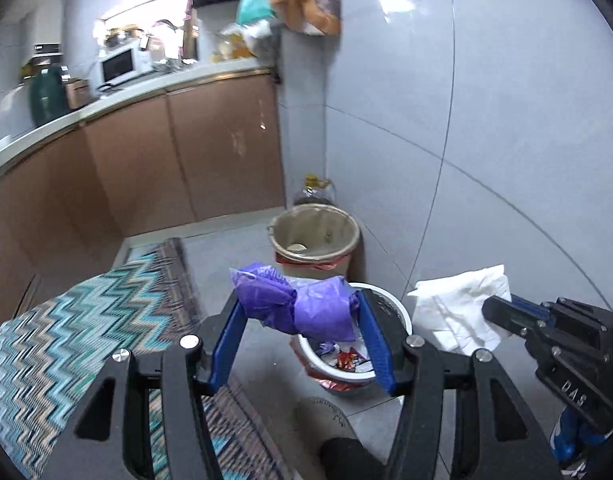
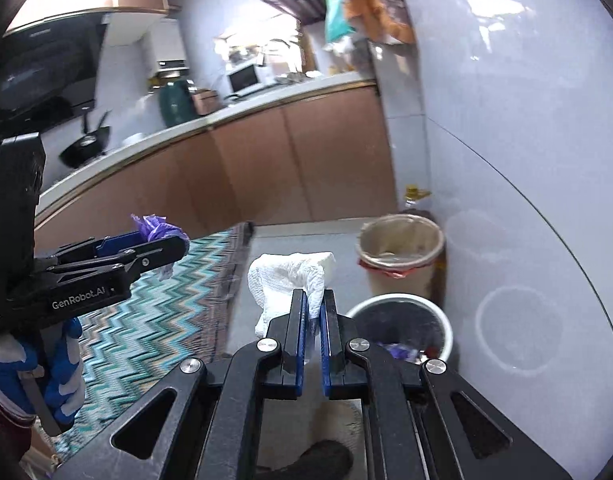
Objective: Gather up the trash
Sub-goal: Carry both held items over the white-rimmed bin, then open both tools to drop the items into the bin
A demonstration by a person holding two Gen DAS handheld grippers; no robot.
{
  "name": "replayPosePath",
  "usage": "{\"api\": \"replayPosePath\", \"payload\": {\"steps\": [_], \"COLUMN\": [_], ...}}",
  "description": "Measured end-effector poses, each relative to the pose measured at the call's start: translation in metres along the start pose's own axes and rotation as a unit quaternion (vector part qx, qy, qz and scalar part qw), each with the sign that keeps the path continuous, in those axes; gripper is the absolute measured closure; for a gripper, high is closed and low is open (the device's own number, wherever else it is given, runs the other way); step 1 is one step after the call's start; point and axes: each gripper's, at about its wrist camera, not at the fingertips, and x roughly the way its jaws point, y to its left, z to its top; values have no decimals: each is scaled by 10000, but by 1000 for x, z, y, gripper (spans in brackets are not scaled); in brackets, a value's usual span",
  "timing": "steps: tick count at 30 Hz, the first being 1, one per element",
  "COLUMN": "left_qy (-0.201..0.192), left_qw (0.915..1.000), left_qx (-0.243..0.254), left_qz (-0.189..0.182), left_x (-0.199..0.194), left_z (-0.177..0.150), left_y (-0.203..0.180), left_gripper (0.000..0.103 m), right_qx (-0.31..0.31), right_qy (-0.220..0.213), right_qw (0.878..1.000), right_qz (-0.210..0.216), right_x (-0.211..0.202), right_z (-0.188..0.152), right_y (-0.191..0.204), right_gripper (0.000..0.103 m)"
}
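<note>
The left gripper [image 1: 300, 312] clamps a crumpled purple bag [image 1: 294, 306] between its blue fingers [image 1: 226, 344], the bundle spanning the gap from one pad to the other. Directly beneath it, toward 6 o'clock in the left wrist view, sits a white bin [image 1: 398, 316] with wrappers and scraps inside; the bag hangs over its near rim. At 12 o'clock beyond that bin stands a tan bucket [image 1: 314, 232] lined with red plastic, and behind it a bottle [image 1: 315, 188] against the wall.

The right gripper [image 2: 313, 304] is pinched tight on a white paper towel [image 2: 284, 276], which sticks up and flops to 10 o'clock above the narrow fingers [image 2: 298, 320]. In the right wrist view the white bin [image 2: 438, 316] lies at 3 o'clock of the fingertips, with the tan bucket [image 2: 402, 248] at 1 o'clock, near the wall.

A zigzag rug [image 1: 86, 320] covers the floor at 9 o'clock. Brown cabinets [image 1: 178, 152] run along the back under a counter carrying a microwave [image 1: 120, 64].
</note>
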Motion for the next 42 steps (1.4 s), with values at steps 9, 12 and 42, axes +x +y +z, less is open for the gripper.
{"api": "replayPosePath", "payload": {"steps": [9, 12, 42], "left_qy": [887, 1146, 1617], "left_qw": [9958, 9933, 9858], "left_qx": [173, 140, -305], "left_qz": [-148, -110, -330], "left_x": [133, 170, 239], "left_z": [7, 1, -3], "left_y": [-25, -28, -32], "left_gripper": [49, 49, 44], "right_qx": [307, 449, 874], "right_qy": [519, 762, 1337], "right_qw": [9965, 9937, 9815], "right_qz": [-579, -688, -1057], "right_x": [88, 123, 186], "right_z": [0, -4, -35], "right_y": [-52, -71, -109], "right_gripper": [97, 96, 72]}}
